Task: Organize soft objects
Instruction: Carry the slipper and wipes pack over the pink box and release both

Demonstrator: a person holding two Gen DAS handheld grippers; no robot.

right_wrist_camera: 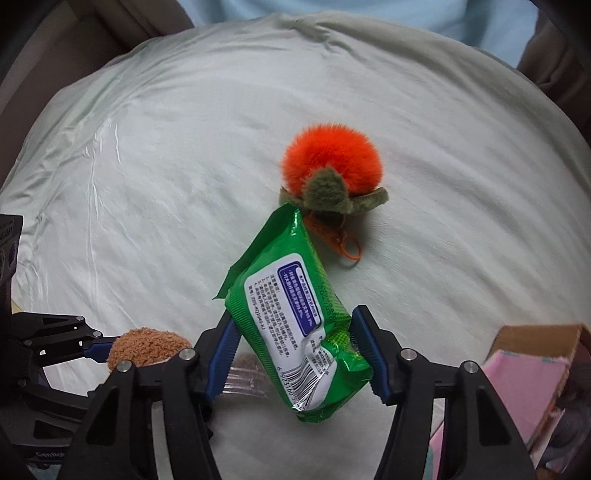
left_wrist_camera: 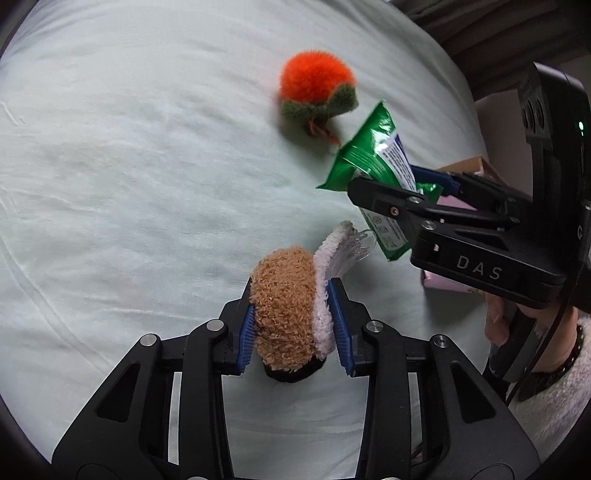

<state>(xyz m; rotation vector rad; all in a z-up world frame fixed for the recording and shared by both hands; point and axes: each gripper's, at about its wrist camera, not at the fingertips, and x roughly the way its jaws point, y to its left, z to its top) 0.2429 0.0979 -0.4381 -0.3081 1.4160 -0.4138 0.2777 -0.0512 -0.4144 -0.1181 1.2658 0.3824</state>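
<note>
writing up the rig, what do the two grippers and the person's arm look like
Both the left gripper and right gripper are black linkages with silver pivot pins and ribbed blue pads. The right one's body reads "DAS". The sleeve is fluffy white, with a dark beaded bracelet.

Left gripper [left_wrist_camera: 295, 325] and right gripper [right_wrist_camera: 295, 354] both clamped, angled downward.

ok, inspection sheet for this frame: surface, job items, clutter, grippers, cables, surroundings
surface: pale sheet, wrinkled.
job's things: brown plush toy and green wipes pack both lifted off it; orange pompom with green leaves lies on it.
clutter: nothing seen.
grippers: left gripper clamped on the toy; right gripper clamped on the pack.
cables: black cable beside the right gripper's handle.
surroundings: cardboard box with pink lining at the sheet's right edge; brown curtain behind.
</note>
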